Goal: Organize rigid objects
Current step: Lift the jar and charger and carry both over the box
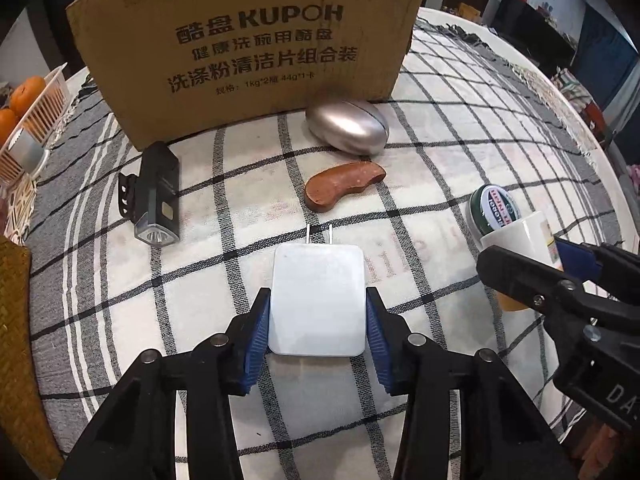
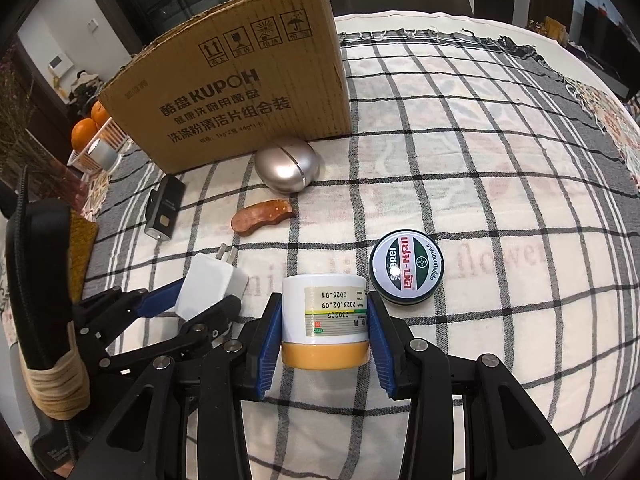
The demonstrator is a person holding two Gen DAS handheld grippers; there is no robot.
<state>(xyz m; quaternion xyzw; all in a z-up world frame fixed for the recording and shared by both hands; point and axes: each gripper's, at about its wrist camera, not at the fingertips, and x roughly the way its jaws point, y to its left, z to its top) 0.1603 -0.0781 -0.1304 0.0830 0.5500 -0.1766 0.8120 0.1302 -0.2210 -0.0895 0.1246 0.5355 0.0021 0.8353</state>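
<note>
My left gripper (image 1: 318, 308) is shut on a white plug charger (image 1: 318, 300), prongs pointing away; it also shows in the right wrist view (image 2: 210, 288). My right gripper (image 2: 324, 320) is shut on a white jar with an orange lid (image 2: 324, 324), which also shows in the left wrist view (image 1: 524, 240). A green round tin (image 2: 406, 272) lies just right of the jar. A silver egg-shaped case (image 1: 347, 126), a brown wooden piece (image 1: 342, 185) and a black bike light (image 1: 156, 200) lie on the checked cloth in front of a cardboard box (image 1: 248, 48).
A white basket (image 1: 44, 108) with oranges and a cup stands at the far left. A woven mat (image 1: 16, 320) lies at the left table edge. The checked cloth (image 2: 500, 168) stretches to the right of the box.
</note>
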